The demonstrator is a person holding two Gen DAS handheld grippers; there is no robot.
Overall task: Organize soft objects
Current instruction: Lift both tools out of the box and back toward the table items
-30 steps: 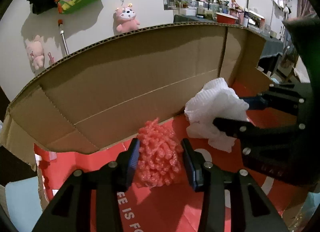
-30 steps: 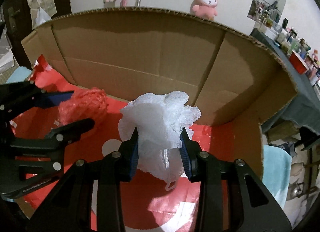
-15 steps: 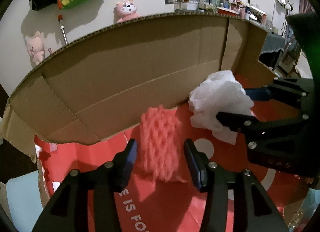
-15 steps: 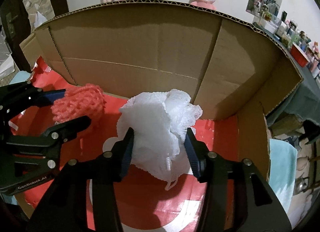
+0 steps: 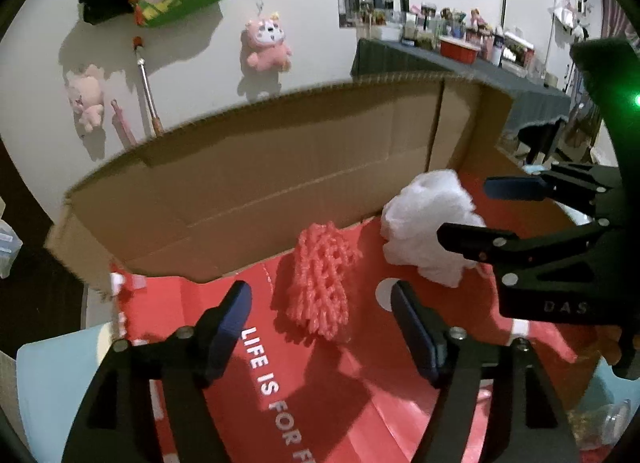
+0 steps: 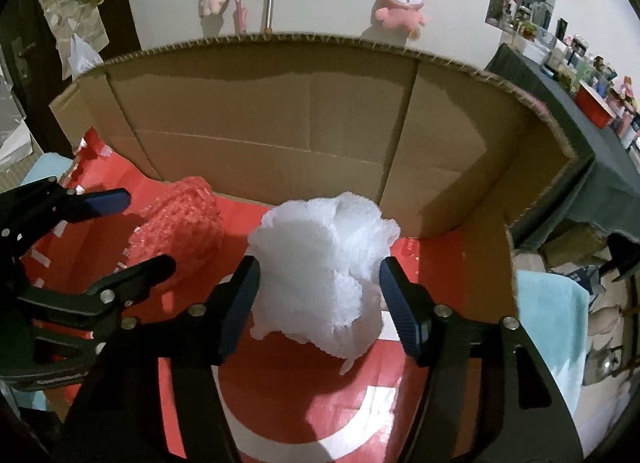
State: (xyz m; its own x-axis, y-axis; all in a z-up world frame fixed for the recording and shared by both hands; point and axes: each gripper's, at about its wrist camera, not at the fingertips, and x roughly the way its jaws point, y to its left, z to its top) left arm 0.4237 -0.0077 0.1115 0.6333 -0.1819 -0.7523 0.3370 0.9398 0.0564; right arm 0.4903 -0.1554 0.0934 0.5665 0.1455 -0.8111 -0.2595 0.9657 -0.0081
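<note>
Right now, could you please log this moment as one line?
left gripper: open | right gripper: open | red mesh, white mesh: in box

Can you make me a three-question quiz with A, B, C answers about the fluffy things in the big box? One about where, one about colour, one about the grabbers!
1. Where does the red mesh puff lie?
A. on the box's red floor
B. on the wall
C. on the blue towel

2. What colour is the puff by the right gripper?
A. green
B. white
C. black

3. How does the left gripper stand?
A. shut on the red puff
B. open
C. out of view

Answers:
1 A: it rests inside the cardboard box, on the red floor.
2 B: the white mesh puff sits between its fingers.
3 B: there is clear space between each finger and the red puff.
</note>
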